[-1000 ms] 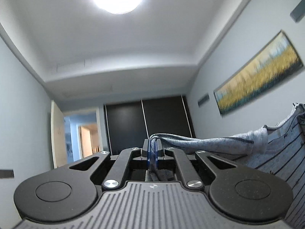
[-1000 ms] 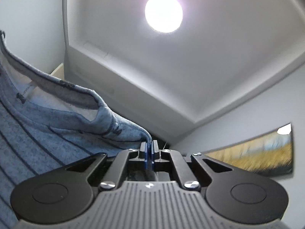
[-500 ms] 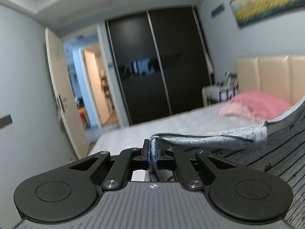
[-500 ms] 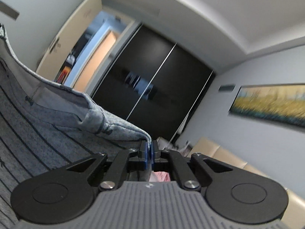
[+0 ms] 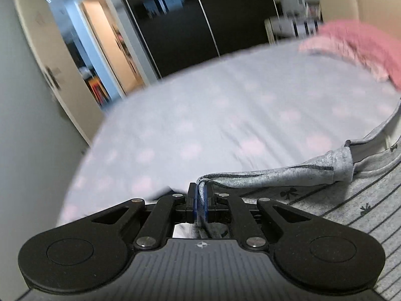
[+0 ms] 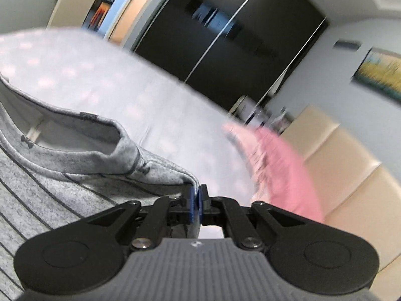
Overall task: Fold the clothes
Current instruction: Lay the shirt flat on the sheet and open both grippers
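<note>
A grey garment point(image 5: 325, 195) with thin dark stripes and small bow prints hangs stretched between both grippers above the bed point(image 5: 225, 115). My left gripper point(image 5: 199, 188) is shut on one top corner of it, the cloth pinched between the blue pads. In the right wrist view the same grey garment point(image 6: 62, 183) runs off to the left, its neck opening gaping, and my right gripper point(image 6: 196, 190) is shut on the other top corner. Both grippers point down toward the mattress.
The bed point(image 6: 112, 85) has a pale sheet with faint pink spots. A pink pillow point(image 5: 356, 42) lies by the beige padded headboard point(image 6: 351, 165). Behind stand a dark sliding wardrobe point(image 5: 200, 20) and an open doorway point(image 5: 100, 50).
Both grippers swung down from facing the ceiling to facing the bed, carrying the garment with them. The grip on each corner is unchanged.
</note>
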### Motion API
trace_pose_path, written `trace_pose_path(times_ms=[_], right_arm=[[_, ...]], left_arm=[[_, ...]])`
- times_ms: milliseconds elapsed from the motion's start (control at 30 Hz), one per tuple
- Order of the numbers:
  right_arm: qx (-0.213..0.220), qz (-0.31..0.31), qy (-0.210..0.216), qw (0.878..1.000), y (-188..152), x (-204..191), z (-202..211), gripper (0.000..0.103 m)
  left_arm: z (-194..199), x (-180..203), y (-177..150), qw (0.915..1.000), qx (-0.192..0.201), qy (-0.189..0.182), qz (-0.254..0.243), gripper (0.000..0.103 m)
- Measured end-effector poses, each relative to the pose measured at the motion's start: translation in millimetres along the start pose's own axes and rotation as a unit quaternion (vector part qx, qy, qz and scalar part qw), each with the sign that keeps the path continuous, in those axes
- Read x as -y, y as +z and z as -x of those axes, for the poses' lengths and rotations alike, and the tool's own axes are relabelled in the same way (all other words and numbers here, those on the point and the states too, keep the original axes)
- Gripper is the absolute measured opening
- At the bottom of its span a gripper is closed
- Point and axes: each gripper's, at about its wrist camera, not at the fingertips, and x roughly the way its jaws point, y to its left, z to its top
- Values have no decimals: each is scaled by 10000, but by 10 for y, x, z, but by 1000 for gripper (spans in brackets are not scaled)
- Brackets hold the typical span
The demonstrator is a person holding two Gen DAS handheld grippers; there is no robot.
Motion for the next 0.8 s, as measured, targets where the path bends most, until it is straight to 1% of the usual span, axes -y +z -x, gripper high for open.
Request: trace_pose_path(times_ms=[33,133,200,267,300,367,400,433,467,500,533,633,700,800], right_arm=[[-136,-2,78,9999,-68,-57,-147,4],[-508,-5,261,9984,-292,-220,-539,4],[-685,25,363,9970,-311,-356,-806,4],[-856,49,439,9953,-309,-439,-1001,5],[-934,48,478,9945,-312,-481,-1088,5],[-1070,-26,548,9927,-447,-571,-1174,5],[-1101,-84,585,9922,-471,-587,-1210,7],[-1122,-136,624,9916,-492,-603,-1238,12],[-1101,-162,666,9915,-501,-618,-1237,23],[-1079,-182,696,9915,-507,-627,-1229,28],[-1060,-183,676,9919,-500,-613,-1191,31],[-1047,-352,731,9912,-512,-481,-1053,33],[-1046,-542,836,9895,-531,-348,-966,33],[-1097,-853,1134,9838,-668,-151,-697,33]], left_arm=[[-147,41,-45,9999,-149,-44,-37,3],[-486,184,-169,9988,-422,-63,-250,3],[-686,270,-216,9978,-573,-44,-335,3],[-854,294,-256,9970,-729,-78,-232,4],[-922,304,-261,9966,-796,-95,-181,8],[-1013,310,-261,9957,-907,-144,-117,14],[-1059,313,-261,9952,-963,-168,-85,17],[-1101,318,-255,9948,-996,-194,-71,19],[-1119,323,-242,9950,-968,-222,-100,23],[-1092,303,-263,9952,-944,-243,-118,28],[-1041,274,-289,9954,-921,-254,-122,30],[-892,153,-366,9957,-864,-329,-10,39],[-749,60,-433,9957,-832,-394,87,41],[-402,-89,-612,9943,-876,-534,276,43]])
